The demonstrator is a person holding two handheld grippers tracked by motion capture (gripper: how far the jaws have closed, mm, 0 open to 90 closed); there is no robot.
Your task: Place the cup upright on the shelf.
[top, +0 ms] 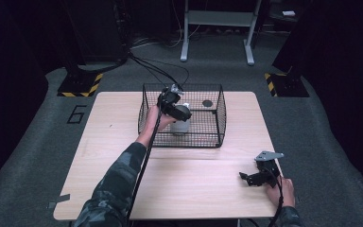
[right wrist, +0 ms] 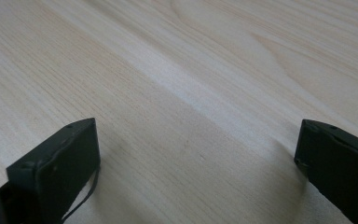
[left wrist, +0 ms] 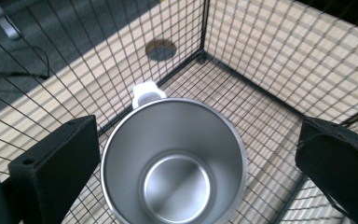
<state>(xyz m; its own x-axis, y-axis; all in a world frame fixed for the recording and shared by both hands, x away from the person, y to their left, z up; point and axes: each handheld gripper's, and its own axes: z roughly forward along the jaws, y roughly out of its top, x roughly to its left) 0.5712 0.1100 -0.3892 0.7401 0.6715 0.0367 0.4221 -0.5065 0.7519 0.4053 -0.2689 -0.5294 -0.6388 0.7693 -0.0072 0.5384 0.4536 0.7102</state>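
Left gripper: held over the near left part of a black wire basket, above a metal cup. In the left gripper view its two black jaws are seen spread wide, one at each lower corner, with the cup between them; a gap shows at the right jaw, while contact at the left jaw cannot be told.

Metal cup: upright on the basket's mesh floor, viewed straight down its mouth; the inside is bare, shiny steel with a round flat bottom. A white handle is seen on its far side, toward the basket wall.

Wire basket: placed on the far middle of a pale wooden table. A dark round disc is seen at its far right corner; whether it lies inside or behind the mesh cannot be told.

Right gripper: held low at the table's near right corner, well apart from the basket. In the right gripper view its jaws are seen wide apart, with bare wood grain between them.

A camouflage sleeve is seen on the left arm.
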